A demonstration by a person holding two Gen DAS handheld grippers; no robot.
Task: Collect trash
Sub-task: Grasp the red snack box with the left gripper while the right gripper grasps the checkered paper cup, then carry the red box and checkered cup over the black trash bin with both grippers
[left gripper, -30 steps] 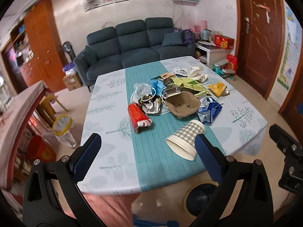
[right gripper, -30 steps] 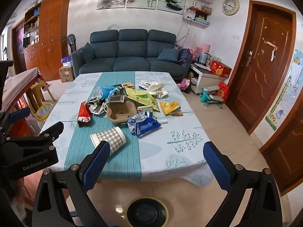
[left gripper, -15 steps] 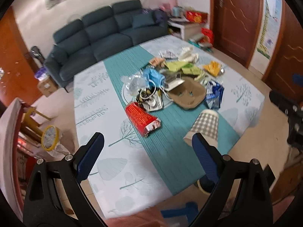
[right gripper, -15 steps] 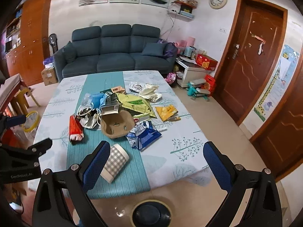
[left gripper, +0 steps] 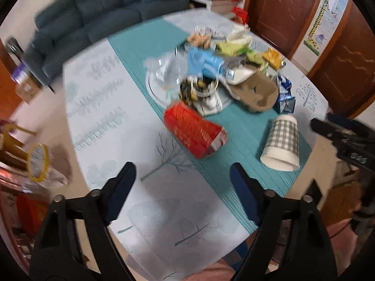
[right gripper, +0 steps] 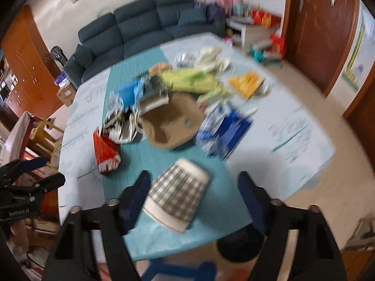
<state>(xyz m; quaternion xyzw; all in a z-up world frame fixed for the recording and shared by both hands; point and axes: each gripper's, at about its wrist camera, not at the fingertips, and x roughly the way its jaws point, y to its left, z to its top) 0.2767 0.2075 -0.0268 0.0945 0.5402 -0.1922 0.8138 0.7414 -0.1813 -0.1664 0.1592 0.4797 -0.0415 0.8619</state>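
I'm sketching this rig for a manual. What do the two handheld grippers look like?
Both match: the left gripper and the right gripper each have two black angular arms with silver pivot bolts, tipped with dark blue padded fingers. In the right wrist view, the left gripper's black body bears small white lettering, too blurred to read. No cables show.

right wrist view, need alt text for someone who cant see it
The right gripper, fingers open and just closing, frames a tipped checked paper cup on a teal table runner. Behind lies a blurred heap of wrappers and a red packet.
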